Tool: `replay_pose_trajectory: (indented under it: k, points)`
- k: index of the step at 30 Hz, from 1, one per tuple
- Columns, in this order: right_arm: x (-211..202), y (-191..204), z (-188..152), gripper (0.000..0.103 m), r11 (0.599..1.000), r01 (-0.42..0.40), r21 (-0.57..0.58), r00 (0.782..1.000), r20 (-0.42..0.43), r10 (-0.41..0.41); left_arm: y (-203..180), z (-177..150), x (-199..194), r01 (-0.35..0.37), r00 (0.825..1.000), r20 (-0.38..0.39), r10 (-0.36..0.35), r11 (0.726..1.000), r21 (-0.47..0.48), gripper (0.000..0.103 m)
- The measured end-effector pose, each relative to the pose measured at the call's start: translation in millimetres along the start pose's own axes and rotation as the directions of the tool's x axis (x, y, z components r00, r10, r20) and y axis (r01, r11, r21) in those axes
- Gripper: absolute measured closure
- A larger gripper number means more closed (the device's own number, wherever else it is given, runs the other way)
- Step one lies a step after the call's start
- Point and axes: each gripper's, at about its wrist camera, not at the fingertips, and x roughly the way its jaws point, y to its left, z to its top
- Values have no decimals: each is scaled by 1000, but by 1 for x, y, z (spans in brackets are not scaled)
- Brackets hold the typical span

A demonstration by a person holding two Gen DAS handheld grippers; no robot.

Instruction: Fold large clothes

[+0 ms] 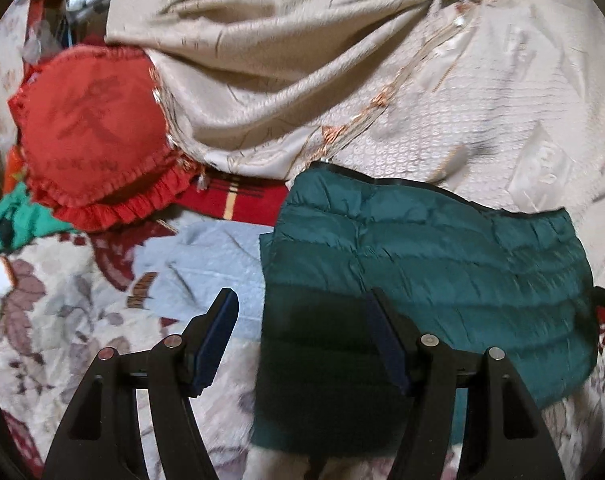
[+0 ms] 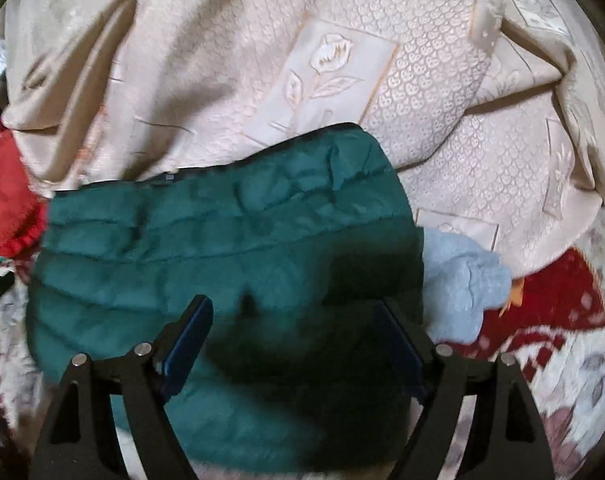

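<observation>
A dark green quilted jacket [image 1: 442, 264] lies folded into a compact rectangle on a floral bed cover [image 1: 54, 320]. In the right wrist view the same jacket [image 2: 206, 248] fills the middle of the picture. My left gripper [image 1: 302, 300] hovers open above the jacket's left edge, nothing between its blue pads. My right gripper [image 2: 298, 308] also stands open over the jacket's near part, its pads clear of the fabric. A light blue garment [image 1: 206, 264] lies flat beside the jacket; it also shows as a light blue garment [image 2: 458, 284] to the jacket's right.
A large beige patterned cloth [image 1: 302, 60] is heaped behind the jacket; the same beige cloth [image 2: 342, 72] fills the top of the right wrist view. A red frilled cushion [image 1: 94, 136] and a red plaid fabric [image 1: 238, 196] lie at the left. A green cloth [image 1: 14, 220] sits at the far left.
</observation>
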Motion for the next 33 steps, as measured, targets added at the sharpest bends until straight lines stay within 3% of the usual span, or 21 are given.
replay_pose_trajectory:
  k: [5, 13, 19, 24, 33]
  points:
    - [-28, 6, -21, 16, 1000, -3, -22, 1000, -12, 2, -3, -10, -28, 12, 999, 50, -13, 1000, 10, 54]
    - [-42, 7, -35, 10, 1000, 12, -22, 1000, -19, -13, -4, -16, -21, 15, 999, 48, -14, 999, -31, 54]
    - [-34, 16, -26, 10, 999, 13, -38, 1000, -27, -14, 4, -20, 6, 12, 1000, 0, -12, 998, -61, 54]
    - [-19, 25, -19, 10, 998, 22, -58, 999, -28, -24, 7, -15, 16, 6, 1000, 4, -6, 998, -60, 54]
    - [5, 22, -15, 10, 1000, 21, -6, 999, -50, -21, 8, -10, 37, 33, 998, -53, -38, 995, -93, 54]
